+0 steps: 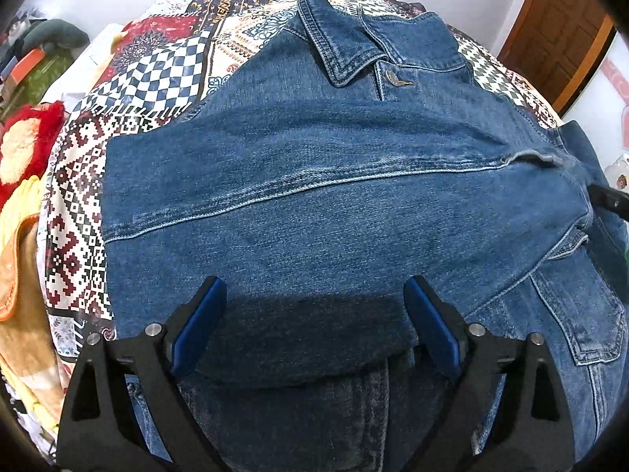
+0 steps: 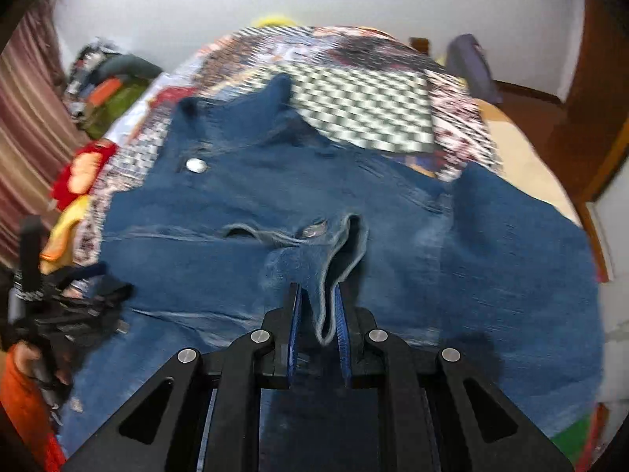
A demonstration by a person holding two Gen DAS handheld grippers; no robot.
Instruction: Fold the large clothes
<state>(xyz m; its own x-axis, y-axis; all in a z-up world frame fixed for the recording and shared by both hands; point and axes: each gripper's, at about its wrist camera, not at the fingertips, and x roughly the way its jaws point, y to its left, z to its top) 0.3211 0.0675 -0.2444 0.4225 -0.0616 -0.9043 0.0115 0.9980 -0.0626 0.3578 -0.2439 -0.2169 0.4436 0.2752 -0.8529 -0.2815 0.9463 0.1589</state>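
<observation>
Item: denim jacket (image 1: 314, 204), flat on patterned bedspread (image 1: 157, 78). Your left gripper (image 1: 314, 303) hangs released above it; your right gripper (image 2: 317, 314) pinches its cuff. Lay that sleeve straight across, unbunched.

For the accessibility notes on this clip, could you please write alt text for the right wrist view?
The right gripper is shut on a folded edge of a blue denim jacket spread over a patchwork bedspread, with a metal button just beyond the fingertips. At the left edge, the left gripper appears over the jacket, motion-blurred.
</observation>
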